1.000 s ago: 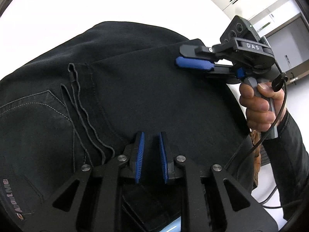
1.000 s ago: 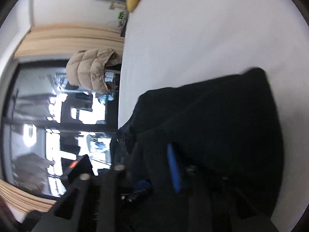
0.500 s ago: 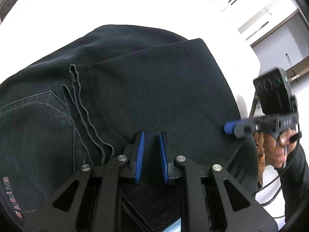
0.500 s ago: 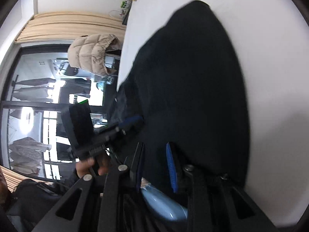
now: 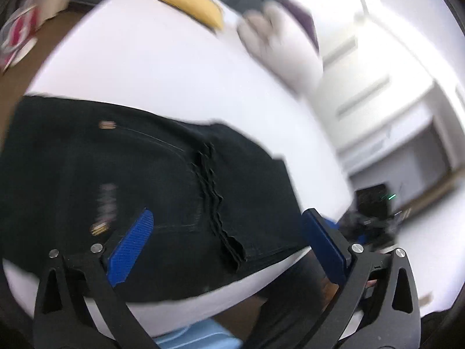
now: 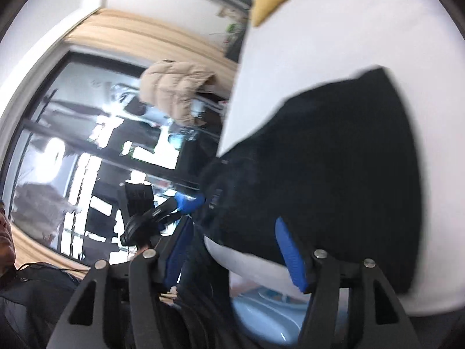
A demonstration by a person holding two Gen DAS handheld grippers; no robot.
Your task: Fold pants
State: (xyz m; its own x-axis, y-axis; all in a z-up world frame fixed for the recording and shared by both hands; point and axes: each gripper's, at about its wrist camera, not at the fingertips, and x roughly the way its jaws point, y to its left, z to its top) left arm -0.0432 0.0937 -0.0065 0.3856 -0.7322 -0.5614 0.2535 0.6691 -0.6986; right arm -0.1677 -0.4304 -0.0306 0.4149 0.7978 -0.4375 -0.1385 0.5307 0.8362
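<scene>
On the white table (image 5: pixel 162 67) lie folded black pants (image 5: pixel 162 180). Above them the left gripper (image 5: pixel 229 244) and right gripper (image 6: pixel 232 250) have just been opening; both jaws gape, holding nothing.

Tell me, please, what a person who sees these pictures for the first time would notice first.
The eye goes first to the black pants, folded into a compact stack on the white table and filling the middle of the left wrist view. Next come the blue pads of the left gripper; its jaws have just been opening and now stand wide in the foreground, gripping nothing. A yellow item, too blurred to identify, lies at the table's far edge.
</scene>
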